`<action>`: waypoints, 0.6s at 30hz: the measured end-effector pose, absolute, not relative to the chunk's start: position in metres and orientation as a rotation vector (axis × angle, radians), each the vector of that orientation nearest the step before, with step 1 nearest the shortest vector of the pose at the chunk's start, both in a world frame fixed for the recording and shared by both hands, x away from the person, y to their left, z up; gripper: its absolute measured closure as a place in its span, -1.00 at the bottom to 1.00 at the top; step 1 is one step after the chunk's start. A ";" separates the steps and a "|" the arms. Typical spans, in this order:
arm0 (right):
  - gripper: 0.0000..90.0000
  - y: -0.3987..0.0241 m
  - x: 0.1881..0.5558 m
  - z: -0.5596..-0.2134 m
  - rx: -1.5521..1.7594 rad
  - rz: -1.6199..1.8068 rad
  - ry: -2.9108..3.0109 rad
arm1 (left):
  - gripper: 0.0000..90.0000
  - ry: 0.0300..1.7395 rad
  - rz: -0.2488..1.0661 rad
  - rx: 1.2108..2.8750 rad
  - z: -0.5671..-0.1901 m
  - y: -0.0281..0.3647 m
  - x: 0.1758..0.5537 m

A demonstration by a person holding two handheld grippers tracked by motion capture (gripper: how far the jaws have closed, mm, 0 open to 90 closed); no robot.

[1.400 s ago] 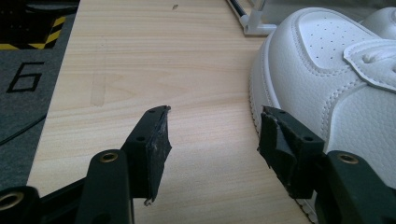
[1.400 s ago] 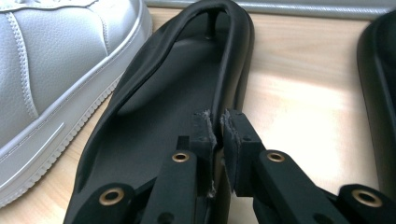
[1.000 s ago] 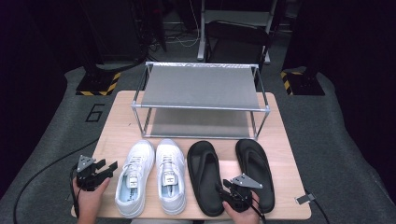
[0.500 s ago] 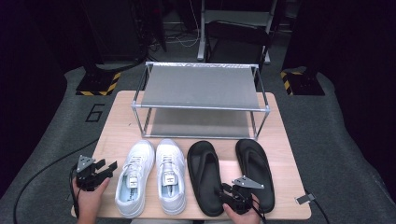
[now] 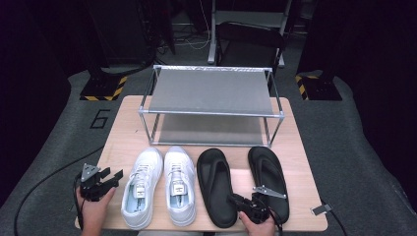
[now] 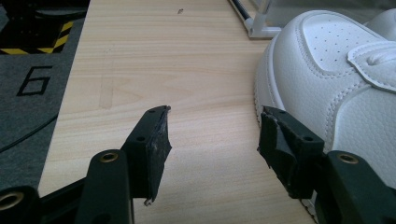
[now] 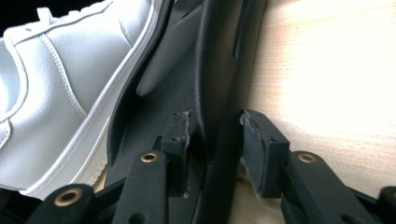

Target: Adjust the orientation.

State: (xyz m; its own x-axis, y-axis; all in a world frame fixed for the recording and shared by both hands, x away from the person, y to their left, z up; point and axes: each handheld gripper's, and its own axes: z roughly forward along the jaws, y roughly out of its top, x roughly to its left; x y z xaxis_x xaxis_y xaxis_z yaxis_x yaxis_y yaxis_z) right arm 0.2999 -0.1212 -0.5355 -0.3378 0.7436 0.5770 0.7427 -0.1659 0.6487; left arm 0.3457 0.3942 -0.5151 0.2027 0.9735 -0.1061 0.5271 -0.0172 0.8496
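Between the closing jaws of the right gripper (image 7: pixel 212 140) stands the left sandal's (image 5: pixel 216 184) edge, ungripped.

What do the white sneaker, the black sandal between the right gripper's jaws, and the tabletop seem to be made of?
White sneaker: probably smooth leather or a synthetic look-alike, judging by the fine grain, stitched seams and punched toe holes. Black sandal: seemingly matte rubber or foam, with a moulded rim. Tabletop: pale wood or wood-look laminate, showing straight grain lines.
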 end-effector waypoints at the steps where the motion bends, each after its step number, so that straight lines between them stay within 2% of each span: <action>1: 0.41 -0.121 0.300 -0.536 1.807 1.576 2.028 | -0.06 1.434 0.688 1.660 -0.515 0.394 0.346; 6: 0.49 -0.121 0.297 -0.533 1.793 1.599 1.988 | -0.06 1.434 0.687 1.662 -0.515 0.395 0.345; 18: 0.51 -0.127 0.295 -0.531 1.868 1.628 1.878 | -0.06 1.442 0.685 1.665 -0.515 0.396 0.345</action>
State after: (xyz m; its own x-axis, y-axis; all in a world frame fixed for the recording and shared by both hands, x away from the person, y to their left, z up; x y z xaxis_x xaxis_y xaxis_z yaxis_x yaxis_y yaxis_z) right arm 0.2954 -0.1271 -0.5306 -0.2779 0.7424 0.6097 0.7087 -0.2700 0.6518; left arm 0.3452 0.3955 -0.5148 0.1998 0.9742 -0.1053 0.5338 -0.0181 0.8454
